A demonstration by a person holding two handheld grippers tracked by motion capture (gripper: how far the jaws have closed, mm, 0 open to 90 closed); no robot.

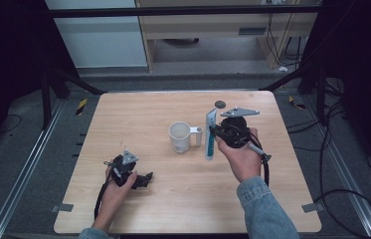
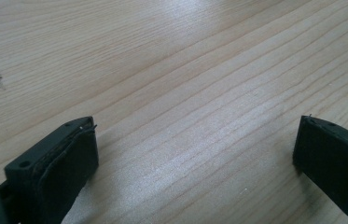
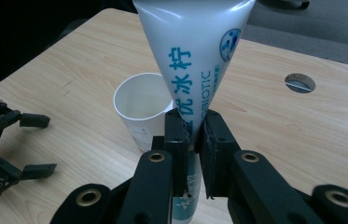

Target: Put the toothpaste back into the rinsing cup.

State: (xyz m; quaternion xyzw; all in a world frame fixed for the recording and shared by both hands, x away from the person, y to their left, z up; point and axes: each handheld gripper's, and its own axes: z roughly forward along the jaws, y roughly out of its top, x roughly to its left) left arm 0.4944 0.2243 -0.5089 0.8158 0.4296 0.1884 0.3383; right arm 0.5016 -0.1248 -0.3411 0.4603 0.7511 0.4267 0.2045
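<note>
Right tongs [image 3: 192, 135] clamped on the tube [image 3: 195, 51], jaws pinching it partway along its flattened body. It's a white tube with blue print; in the right gripper view the wide crimped end is up top and the teal lower part hangs below the jaws. In the high view the tube [image 1: 210, 135] looks roughly upright in my right hand [image 1: 242, 157], just right of the cup [image 1: 180, 137], above the counter [image 1: 183, 204]. I can't tell whether its lower end touches the wood.

Cup is white, open side up, standing near the middle of the counter. In the right gripper view the cup [image 3: 139, 105] sits directly behind the tube, partly hidden by it. Looks empty from what I can see of the inside.

Left tongs [image 2: 195, 154] spread wide, nothing between them, just bare wood grain. In the high view the left tongs [image 1: 145, 179] sit low at the counter's front left, held in my left hand [image 1: 118, 186], well apart from the cup and tube. They point right, toward the middle.

Small round grommet [image 3: 300, 82] in the counter beyond the tube, near the far edge.
</note>
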